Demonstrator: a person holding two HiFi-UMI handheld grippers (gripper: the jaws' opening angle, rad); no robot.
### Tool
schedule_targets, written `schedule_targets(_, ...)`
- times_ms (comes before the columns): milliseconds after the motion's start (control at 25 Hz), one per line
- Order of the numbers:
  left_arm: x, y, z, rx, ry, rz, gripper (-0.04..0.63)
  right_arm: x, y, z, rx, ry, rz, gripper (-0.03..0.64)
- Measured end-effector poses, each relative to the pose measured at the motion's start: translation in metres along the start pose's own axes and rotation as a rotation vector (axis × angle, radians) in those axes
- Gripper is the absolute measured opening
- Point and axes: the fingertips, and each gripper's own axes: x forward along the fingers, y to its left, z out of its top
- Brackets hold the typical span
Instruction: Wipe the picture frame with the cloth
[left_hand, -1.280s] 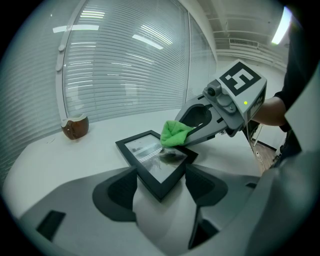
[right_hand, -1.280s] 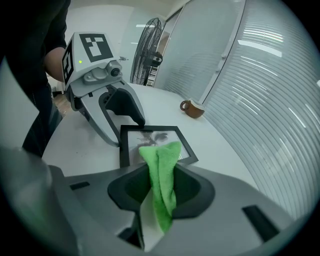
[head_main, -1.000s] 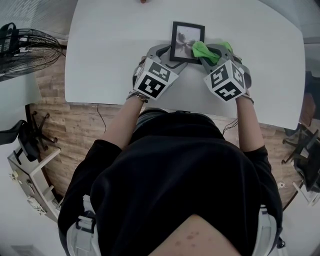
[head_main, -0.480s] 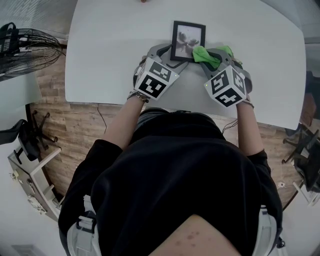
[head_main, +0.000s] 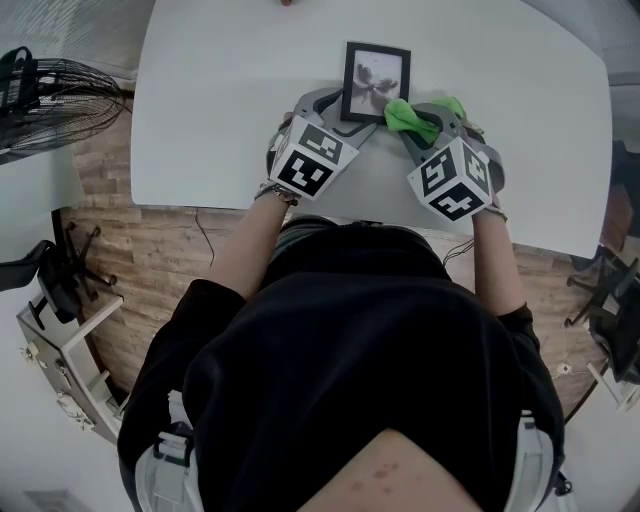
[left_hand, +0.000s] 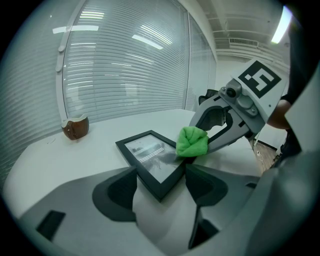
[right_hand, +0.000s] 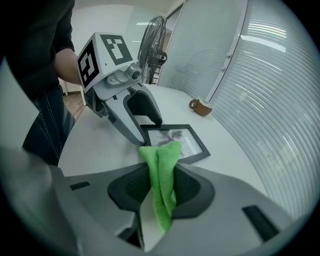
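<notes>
The black picture frame (head_main: 376, 75) lies flat on the white table (head_main: 220, 90). In the left gripper view the frame's near corner (left_hand: 157, 182) sits between my left gripper's (left_hand: 160, 175) jaws, and both jaw tips press on its edges. In the head view my left gripper (head_main: 338, 108) is at the frame's lower left corner. My right gripper (head_main: 415, 118) is shut on the folded green cloth (head_main: 408, 116). The cloth's tip (right_hand: 162, 152) rests at the frame's (right_hand: 177, 142) near right corner. In the left gripper view, the cloth (left_hand: 192, 141) lies on the frame's glass edge.
A small brown cup (left_hand: 75, 126) stands far back on the table, also in the right gripper view as the cup (right_hand: 200, 106). A floor fan (head_main: 50, 90) is off the table's left side. Chair legs (head_main: 600, 300) stand at the right. The table's near edge (head_main: 300, 212) runs by my body.
My right gripper has drawn the cloth toward me along the frame's right side, from mid-height to its lower right corner. The left gripper and the frame have stayed put.
</notes>
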Motion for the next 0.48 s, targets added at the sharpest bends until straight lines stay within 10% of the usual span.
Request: schedule_targets(480, -0.0006, -0.0018, -0.0003, 0.001, 0.005, -0.002, 0.314, -0.0022, 0.0055, -0.0016, -0.012, 0.019, 0.002, 0.114)
